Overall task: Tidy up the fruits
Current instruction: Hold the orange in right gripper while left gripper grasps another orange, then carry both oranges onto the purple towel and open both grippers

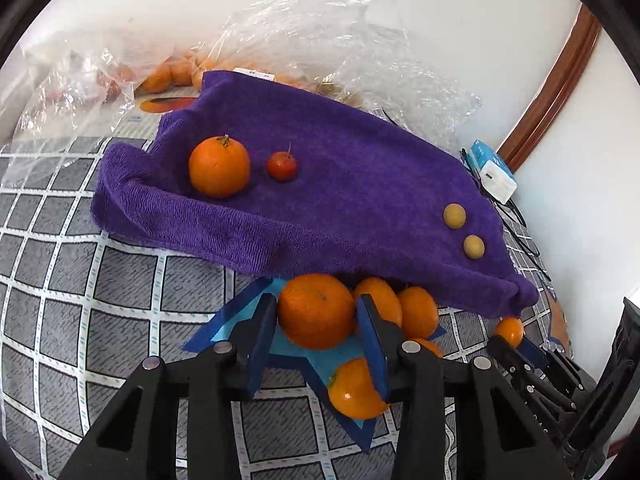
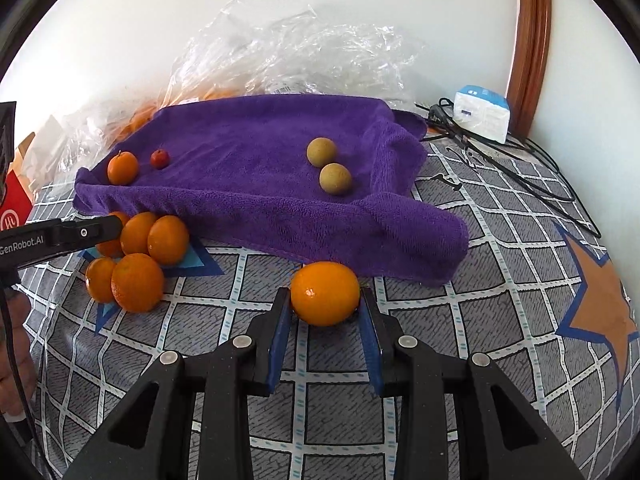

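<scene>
Landmark: purple towel [image 2: 256,176], spread on the checked bedcover [image 2: 500,264].

Far left, behind the towel: clear plastic bags [image 2: 280,52] with more oranges inside. On the towel's left end: one orange with stem [image 2: 122,167], and a small red fruit [image 2: 159,159] just beside it. Off the towel's front-left edge: cluster of mandarins [image 2: 138,256] touching each other, lying on a blue star print.

Left gripper [image 1: 318,320] is down in that cluster, pads pressed on either side of the biggest mandarin [image 1: 316,311]. I read that as clamped on it. Neighbouring fruit touches it on the right, one more sits under the right finger.

Middle, off the towel's front edge: right gripper [image 2: 325,312] clamped on a single orange [image 2: 325,294], both pads in contact, clear of the cluster.

Right half of the towel: two tan-green round fruits [image 2: 328,164], side by side, likely longans. Beyond the towel's right corner: tissue pack [image 2: 482,114] and black cables [image 2: 520,152].

Step, as I judge it: both hands loaded, sorting oranges onto the towel by kind. Next: lift the left one straight up so the neighbours don't roll, then carry both to the stemmed orange at the towel's left end. Risk: round fruit rolling on the towel's slope, so set down low before releasing.
</scene>
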`<action>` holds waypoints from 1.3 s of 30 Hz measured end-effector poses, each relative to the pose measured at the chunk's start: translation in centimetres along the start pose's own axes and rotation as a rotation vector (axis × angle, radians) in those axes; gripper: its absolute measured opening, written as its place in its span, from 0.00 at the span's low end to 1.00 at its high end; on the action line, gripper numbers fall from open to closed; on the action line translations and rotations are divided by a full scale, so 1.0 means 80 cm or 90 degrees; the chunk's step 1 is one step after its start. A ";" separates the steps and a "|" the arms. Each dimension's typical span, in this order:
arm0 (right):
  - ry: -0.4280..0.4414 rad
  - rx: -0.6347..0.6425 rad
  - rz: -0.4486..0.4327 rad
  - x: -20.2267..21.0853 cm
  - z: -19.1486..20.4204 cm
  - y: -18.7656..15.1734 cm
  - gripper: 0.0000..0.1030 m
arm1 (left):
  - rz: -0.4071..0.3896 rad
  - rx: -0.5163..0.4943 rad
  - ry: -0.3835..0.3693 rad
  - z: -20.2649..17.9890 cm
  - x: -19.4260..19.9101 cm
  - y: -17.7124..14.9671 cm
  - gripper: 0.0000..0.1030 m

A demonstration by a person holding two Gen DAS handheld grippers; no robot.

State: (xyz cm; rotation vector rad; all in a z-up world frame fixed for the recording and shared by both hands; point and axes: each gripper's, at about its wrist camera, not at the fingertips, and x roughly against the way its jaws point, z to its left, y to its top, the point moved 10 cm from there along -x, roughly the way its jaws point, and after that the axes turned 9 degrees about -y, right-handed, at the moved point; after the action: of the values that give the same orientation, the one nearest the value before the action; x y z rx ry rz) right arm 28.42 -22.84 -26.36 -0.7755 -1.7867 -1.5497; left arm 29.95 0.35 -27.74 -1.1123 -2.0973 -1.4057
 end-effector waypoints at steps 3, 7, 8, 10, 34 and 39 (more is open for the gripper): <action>-0.003 0.000 -0.001 -0.001 0.000 0.000 0.32 | -0.010 0.007 0.005 0.006 0.014 0.003 0.38; -0.003 0.001 -0.001 0.000 0.000 0.001 0.32 | -0.027 -0.006 0.063 0.027 0.045 0.005 0.38; -0.002 0.001 -0.001 0.000 0.000 0.001 0.32 | -0.027 -0.011 0.089 0.036 0.050 0.004 0.38; -0.003 0.004 0.000 0.000 0.001 0.000 0.32 | -0.016 -0.020 0.117 0.049 0.051 0.000 0.38; 0.008 -0.002 -0.008 0.003 0.002 0.001 0.32 | -0.081 -0.010 0.110 0.067 0.055 -0.012 0.38; 0.013 0.000 -0.011 0.004 0.005 0.002 0.32 | -0.085 -0.010 0.119 0.067 0.056 -0.010 0.38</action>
State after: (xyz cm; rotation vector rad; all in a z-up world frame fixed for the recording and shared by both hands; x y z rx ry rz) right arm 28.30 -22.43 -26.08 -0.7429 -1.7838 -1.5635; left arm 27.12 6.78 -27.44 -0.8245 -2.0613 -1.5253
